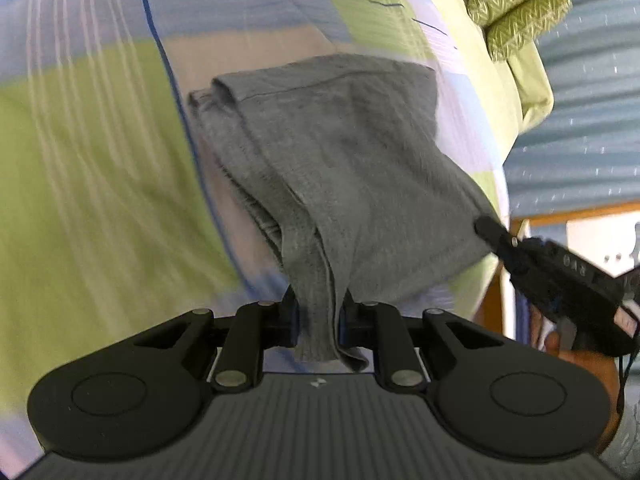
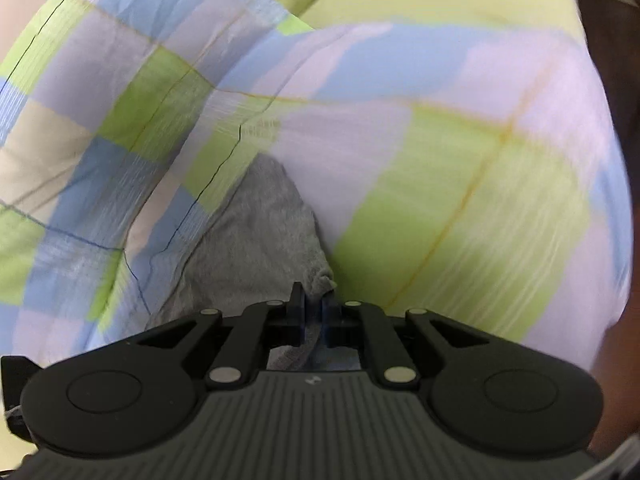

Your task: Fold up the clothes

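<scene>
A grey knit garment (image 1: 344, 152) lies partly folded on a bed, its fabric soft and slightly fuzzy, with a stitched hem running along the far edge and several layers stacked at its left side. One bunched corner rises off the bed into the left gripper (image 1: 319, 320), whose jaws are closed almost together on a thick fold of the cloth, a loose tail hanging down behind the fingers. The opposite near corner stretches out to the right gripper (image 1: 486, 227), which reaches in from the right edge of the left wrist view; a hand (image 1: 576, 354) holds its handle. In the right wrist view the same grey garment (image 2: 260, 232) narrows to a small point pinched between that gripper's jaws (image 2: 316, 312), which are nearly fully closed on a thin edge of fabric.

Under the garment spreads a checked bedcover (image 1: 100, 160) (blocks of lime green, pale blue and lilac, crossed by thin dark lines). Green patterned pillows (image 1: 516, 12) sit at the far right corner of the bed. Much of the surroundings is motion-blurred.
</scene>
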The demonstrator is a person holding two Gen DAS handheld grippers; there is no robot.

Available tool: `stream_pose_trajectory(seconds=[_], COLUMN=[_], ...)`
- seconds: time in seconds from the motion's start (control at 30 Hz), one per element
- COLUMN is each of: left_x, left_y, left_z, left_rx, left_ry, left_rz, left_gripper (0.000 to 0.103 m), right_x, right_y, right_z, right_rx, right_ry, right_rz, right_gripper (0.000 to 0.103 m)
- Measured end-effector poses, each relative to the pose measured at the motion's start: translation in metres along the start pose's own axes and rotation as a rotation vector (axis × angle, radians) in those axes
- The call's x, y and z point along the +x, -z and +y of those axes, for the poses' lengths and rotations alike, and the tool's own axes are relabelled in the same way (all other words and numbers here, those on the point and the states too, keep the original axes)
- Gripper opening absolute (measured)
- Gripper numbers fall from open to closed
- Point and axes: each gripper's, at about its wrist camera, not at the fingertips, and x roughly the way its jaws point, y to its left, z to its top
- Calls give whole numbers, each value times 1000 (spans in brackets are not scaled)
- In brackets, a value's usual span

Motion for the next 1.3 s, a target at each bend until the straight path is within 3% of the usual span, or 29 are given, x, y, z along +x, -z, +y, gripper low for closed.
stream_pose_trajectory(seconds=[0.1, 0.17, 0.2, 0.23, 0.4, 0.47, 0.57, 0.63, 0.67, 0.8, 1.03, 1.1, 1.13, 1.17, 1.2, 1.3], left_x=[11, 10, 8, 3, -35, -51, -67, -68, -66, -40, -14, -16, -16, -16, -16, -15], left_y=[16, 21, 24, 29, 40, 39, 31, 16, 10, -11, -16, -16, -18, -19, -22, -27], left_z=[-10, -6, -3, 1, -3, -10, -16, -11, -5, 21, 52, 56, 54, 53, 49, 35], left_rx=[-44, -79, -101, -127, -114, -107, -123, -171, -186, -278, -390, -385, -348, -318, -255, -161], left_ry=[-28, -55, -67, -79, -247, -257, -223, -196, -217, -244, -96, -57, -54, -56, -62, -90], left_rz=[-53, -59, -58, -59, -73, -127, -233, -328, -348, -346, -432, -470, -479, -479, -485, -483], left_gripper=[19, 29, 30, 34, 38, 50, 61, 62, 62, 62, 66, 55, 13, 6, 6, 6], right_x=[4, 10, 13, 14, -7, -17, -20, -5, 5, 44, 116, 138, 147, 153, 157, 157], right_y=[-17, -24, -22, -19, -21, -31, -65, -95, -105, -125, -136, -138, -138, -138, -138, -135], right_z=[-6, -13, -18, -24, -46, -52, -57, -48, -39, -9, 22, 25, 25, 29, 32, 48], right_rx=[-79, -108, -101, -90, -96, -135, -226, -276, -309, -417, -528, -516, -509, -509, -520, -627], right_ry=[-24, -54, -52, -33, -57, -66, -114, -209, -246, -328, -394, -441, -473, -497, -521, -552], right_rz=[46, 109, 157, 196, 295, 312, 294, 275, 273, 279, 340, 358, 366, 379, 402, 423], right_gripper=[6, 9, 12, 25, 40, 45, 45, 49, 51, 53, 60, 60, 54, 19, 6, 7])
